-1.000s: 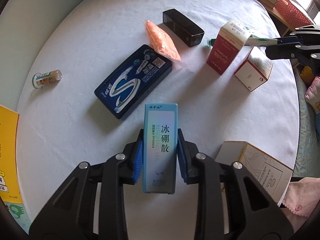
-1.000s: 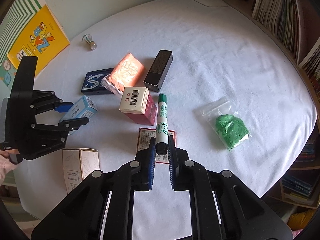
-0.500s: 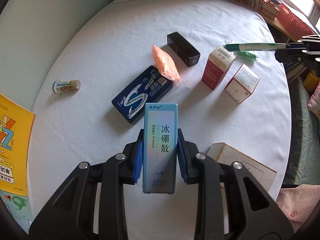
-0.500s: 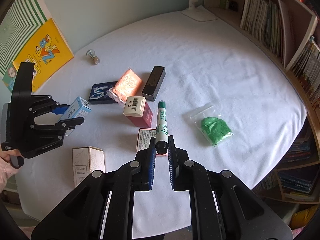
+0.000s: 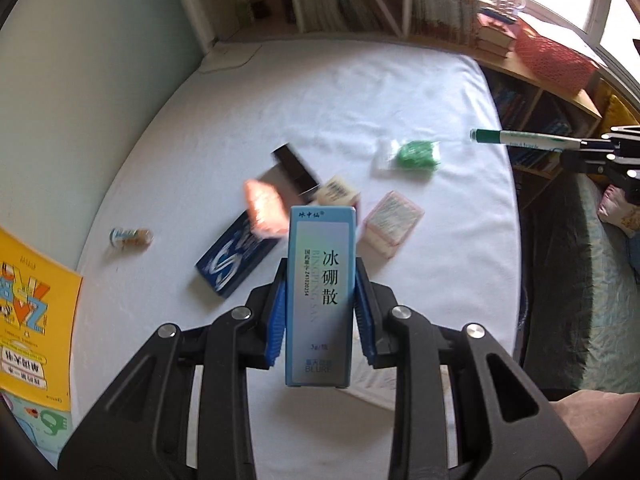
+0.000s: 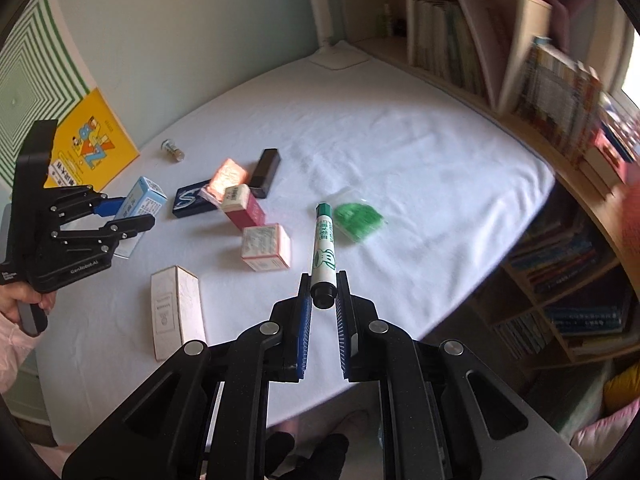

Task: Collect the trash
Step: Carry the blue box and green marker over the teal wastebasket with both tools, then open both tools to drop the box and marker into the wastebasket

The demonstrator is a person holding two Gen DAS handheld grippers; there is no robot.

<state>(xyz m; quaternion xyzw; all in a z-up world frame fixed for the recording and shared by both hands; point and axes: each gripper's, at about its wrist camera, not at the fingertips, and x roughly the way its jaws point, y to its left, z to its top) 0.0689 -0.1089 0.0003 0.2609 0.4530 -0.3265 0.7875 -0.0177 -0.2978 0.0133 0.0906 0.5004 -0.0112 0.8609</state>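
My left gripper (image 5: 320, 312) is shut on a light blue medicine box (image 5: 320, 296) and holds it high above the white round table (image 5: 360, 92). It also shows in the right wrist view (image 6: 142, 200). My right gripper (image 6: 323, 292) is shut on a green and white marker (image 6: 325, 248), held above the table's right edge; the marker also shows in the left wrist view (image 5: 528, 138). On the table lie a dark blue gum tin (image 6: 190, 202), an orange packet (image 6: 228, 174), a black box (image 6: 266, 172), a red box (image 6: 244, 208), a pink box (image 6: 266, 246) and a bag of green stuff (image 6: 358, 220).
A tall white carton (image 6: 176, 308) lies near the table's front edge. A small vial (image 6: 173, 150) lies at the far left by a yellow booklet (image 6: 90, 140). Bookshelves (image 6: 560, 120) stand behind and right of the table.
Both grippers have risen and drawn back from the table with their objects still held. The table items look smaller and farther away, and the shelves have come into view.
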